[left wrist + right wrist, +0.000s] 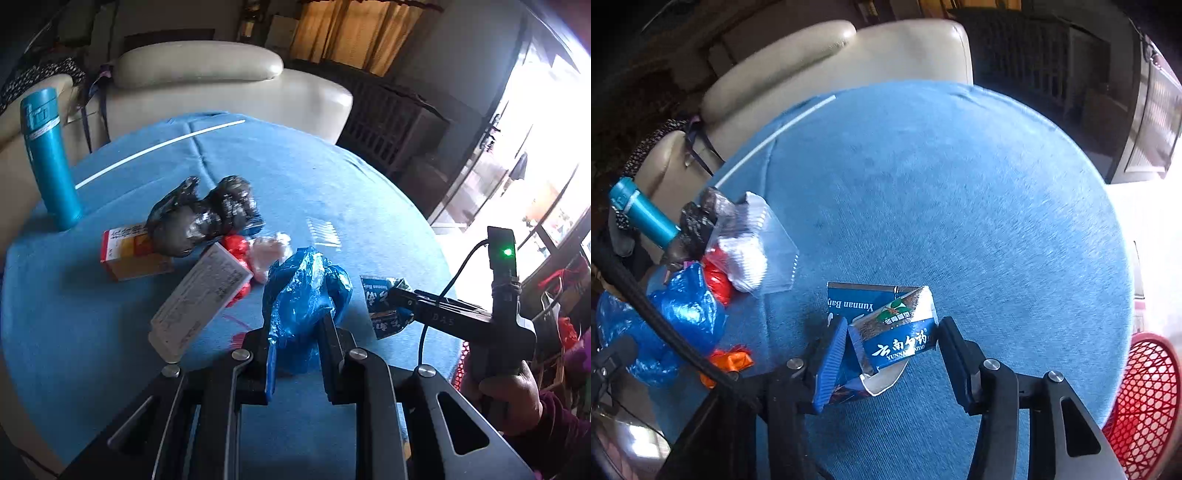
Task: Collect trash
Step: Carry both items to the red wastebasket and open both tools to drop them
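A crumpled blue plastic bag point(303, 291) stands up between the fingers of my left gripper point(297, 332), which is shut on it just above the blue tablecloth point(314, 177). To its right my right gripper point(395, 295) grips a squashed blue toothpaste carton point(384, 306). In the right wrist view the carton point(897, 332) sits between both fingers of the right gripper point(890, 343), and the pads press on its sides. More trash lies left of centre: a black crumpled bag point(199, 218), a red wrapper point(236, 247), white wadding point(269, 251) and a long white box point(199, 299).
A teal flask point(50, 158) stands at the table's far left, beside an orange medicine box point(129, 254). A red mesh basket point(1145, 398) sits off the table's right edge. A cream sofa point(207, 81) is behind the table. A hand point(509, 398) holds the right gripper's handle.
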A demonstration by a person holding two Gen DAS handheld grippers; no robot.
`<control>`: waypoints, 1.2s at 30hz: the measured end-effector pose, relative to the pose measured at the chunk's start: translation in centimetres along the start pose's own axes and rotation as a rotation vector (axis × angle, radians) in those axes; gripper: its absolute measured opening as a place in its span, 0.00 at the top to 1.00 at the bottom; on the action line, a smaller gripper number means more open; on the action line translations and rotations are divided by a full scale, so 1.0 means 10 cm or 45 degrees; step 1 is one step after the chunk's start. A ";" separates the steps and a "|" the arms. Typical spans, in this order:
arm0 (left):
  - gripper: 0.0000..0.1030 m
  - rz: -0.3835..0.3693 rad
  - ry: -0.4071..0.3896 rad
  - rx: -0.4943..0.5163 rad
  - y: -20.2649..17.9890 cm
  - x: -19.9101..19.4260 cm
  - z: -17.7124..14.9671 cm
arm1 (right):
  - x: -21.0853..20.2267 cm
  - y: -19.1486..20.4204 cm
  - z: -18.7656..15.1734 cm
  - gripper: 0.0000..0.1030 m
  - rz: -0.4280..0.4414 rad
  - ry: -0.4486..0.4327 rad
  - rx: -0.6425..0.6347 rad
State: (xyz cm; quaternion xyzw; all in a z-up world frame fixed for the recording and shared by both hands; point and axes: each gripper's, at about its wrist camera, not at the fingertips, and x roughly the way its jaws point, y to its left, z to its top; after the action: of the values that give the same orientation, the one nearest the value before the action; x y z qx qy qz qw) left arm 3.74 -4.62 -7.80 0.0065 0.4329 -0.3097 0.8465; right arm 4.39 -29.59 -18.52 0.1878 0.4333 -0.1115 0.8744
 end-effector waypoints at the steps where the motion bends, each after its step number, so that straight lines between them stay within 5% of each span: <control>1: 0.80 -0.007 -0.001 0.011 -0.04 -0.01 0.00 | -0.08 -0.04 -0.01 0.48 0.003 -0.022 0.005; 10: 0.80 -0.096 0.042 0.149 -0.59 0.06 -0.03 | -0.70 -0.70 -0.09 0.48 -0.056 -0.137 0.150; 22: 0.80 -0.324 0.171 0.561 -2.06 0.28 -0.17 | -1.46 -1.87 -0.64 0.47 -0.167 -0.219 0.442; 36: 0.77 -0.415 0.409 0.839 -3.02 0.84 -0.55 | -1.68 -2.84 -1.26 0.44 -0.127 -0.184 0.811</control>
State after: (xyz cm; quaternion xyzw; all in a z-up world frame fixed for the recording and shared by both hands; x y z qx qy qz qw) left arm -12.65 -31.84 -9.68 0.2572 0.4325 -0.5572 0.6605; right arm -24.87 -49.36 -18.65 0.4220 0.3221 -0.2970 0.7937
